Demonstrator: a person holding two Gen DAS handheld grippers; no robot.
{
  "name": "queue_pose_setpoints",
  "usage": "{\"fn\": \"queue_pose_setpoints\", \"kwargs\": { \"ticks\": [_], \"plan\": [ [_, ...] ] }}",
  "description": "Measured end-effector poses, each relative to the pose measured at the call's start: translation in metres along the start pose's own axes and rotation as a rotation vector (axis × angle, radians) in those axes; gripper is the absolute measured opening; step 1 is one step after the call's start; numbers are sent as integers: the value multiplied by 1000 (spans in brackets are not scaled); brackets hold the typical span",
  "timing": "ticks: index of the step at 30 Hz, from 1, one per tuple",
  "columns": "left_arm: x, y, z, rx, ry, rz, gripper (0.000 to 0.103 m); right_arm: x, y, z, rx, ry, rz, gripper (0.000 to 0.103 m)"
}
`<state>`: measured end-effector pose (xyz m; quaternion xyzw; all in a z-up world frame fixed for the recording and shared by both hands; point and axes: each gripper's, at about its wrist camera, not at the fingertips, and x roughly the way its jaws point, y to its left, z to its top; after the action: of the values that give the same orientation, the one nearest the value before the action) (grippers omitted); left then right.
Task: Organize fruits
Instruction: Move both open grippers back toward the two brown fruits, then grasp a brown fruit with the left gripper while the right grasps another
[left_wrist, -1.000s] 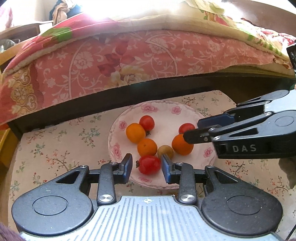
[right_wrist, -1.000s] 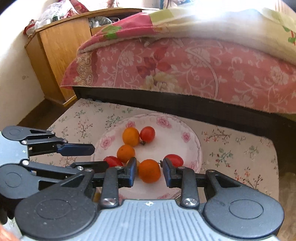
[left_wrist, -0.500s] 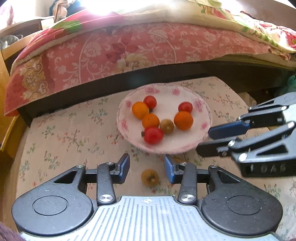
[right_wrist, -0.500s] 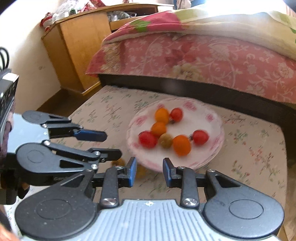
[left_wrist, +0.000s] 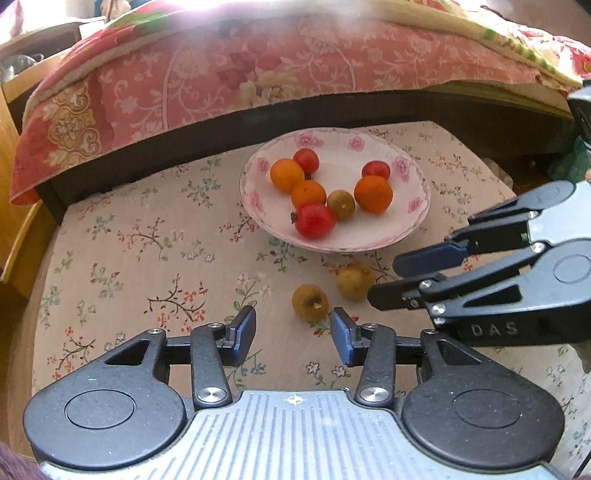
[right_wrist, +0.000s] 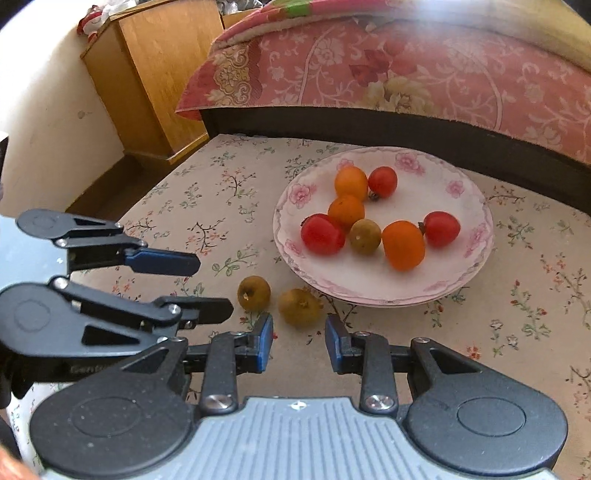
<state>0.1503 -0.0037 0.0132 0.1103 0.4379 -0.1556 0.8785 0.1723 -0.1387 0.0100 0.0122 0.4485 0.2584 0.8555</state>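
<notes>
A white flowered plate (left_wrist: 413, 225) (right_wrist: 472, 266) on the floral table holds three oranges, three red tomatoes and one brown longan (left_wrist: 340, 204) (right_wrist: 365, 236). Two more brown longans lie on the cloth in front of the plate: one (left_wrist: 310, 302) (right_wrist: 253, 292) just ahead of my left gripper (left_wrist: 293, 334), the other (left_wrist: 354, 283) (right_wrist: 300, 307) just ahead of my right gripper (right_wrist: 299, 341). Both grippers are open and empty, held low over the cloth. The right gripper also shows in the left wrist view (left_wrist: 384, 284), the left gripper in the right wrist view (right_wrist: 210, 284).
A bed with a pink floral cover (left_wrist: 258, 74) (right_wrist: 424, 74) and a dark frame runs along the table's far edge. A wooden cabinet (right_wrist: 155, 74) stands at the far left. The table's left edge drops to the floor (right_wrist: 107, 188).
Both grippers have pulled back from over the plate toward the table's near side. The two loose longans in front of the plate have come into view.
</notes>
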Motion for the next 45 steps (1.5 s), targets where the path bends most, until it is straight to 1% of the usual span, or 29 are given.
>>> {"fn": "queue_pose_setpoints", "kwargs": {
  "ticks": [8, 14, 16, 22, 27, 30, 33, 35, 38, 45],
  "plan": [
    [9, 4, -3, -2, 18, 3, 54, 19, 2, 3, -11, 8, -3, 34],
    [16, 5, -3, -8, 27, 1, 54, 24, 2, 3, -26, 20, -5, 34],
    [17, 6, -2, -13, 26, -10, 54, 24, 2, 4, -31, 16, -9, 32],
    [22, -4, 0, 14, 17, -53, 57, 14, -7, -1, -35, 38, -31, 31],
    [32, -5, 3, -7, 25, -48, 56, 0, -16, -8, -32, 47, -45, 31],
    [39, -6, 5, -9, 25, -33, 52, -2, -18, -10, -30, 50, -50, 31],
    [41, -9, 6, -2, 21, -23, 52, -2, -20, -13, -31, 56, -55, 31],
    [42, -10, 7, -5, 17, -23, 47, -4, -22, -13, -26, 52, -57, 31],
    [40, -11, 6, -3, 13, -24, 42, -4, -24, -13, -23, 50, -63, 31],
    [35, -11, 6, -2, 21, -27, 36, -3, -23, -13, -29, 54, -70, 31]
  ]
}}
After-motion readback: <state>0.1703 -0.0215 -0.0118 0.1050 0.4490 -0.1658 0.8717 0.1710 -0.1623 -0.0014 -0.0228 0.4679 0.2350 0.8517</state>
